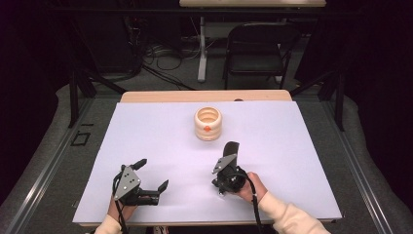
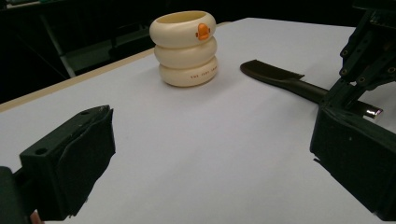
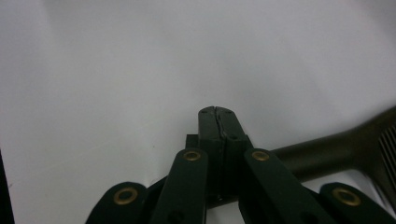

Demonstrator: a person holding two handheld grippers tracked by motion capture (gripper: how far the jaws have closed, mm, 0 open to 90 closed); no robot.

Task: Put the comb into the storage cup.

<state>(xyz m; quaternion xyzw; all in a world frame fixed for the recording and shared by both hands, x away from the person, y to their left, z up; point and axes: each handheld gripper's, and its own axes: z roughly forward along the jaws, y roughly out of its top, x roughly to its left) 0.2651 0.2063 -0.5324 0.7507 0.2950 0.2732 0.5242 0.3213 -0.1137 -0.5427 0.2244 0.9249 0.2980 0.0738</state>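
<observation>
1. Near the middle of the white table sheet (image 1: 160, 146), toward the person's right, lies a dark spatula (image 1: 231, 148), its blade end pointing toward the far edge.
2. The right gripper (image 1: 225, 168) sits on the spatula's handle end. In the right gripper view its two jaws are pressed together, tips meeting, and the spatula (image 3: 327, 154) runs out from behind them to the right. Whether the jaws pinch the handle or merely rest against it cannot be told.
3. The left gripper view alone shows the spatula (image 2: 275, 77) from the side: lying flat on the sheet, its blade close to the ring stack, not touching it.
4. Beyond the spatula stands a cream stack of three rings (image 1: 208, 124), upright, with an orange spot on its side; the left gripper view adds small lettering on the lowest ring (image 2: 187, 74).
5. The left gripper (image 1: 152, 174) rests near the front edge, well apart from the spatula, jaws spread wide with nothing between them.
</observation>
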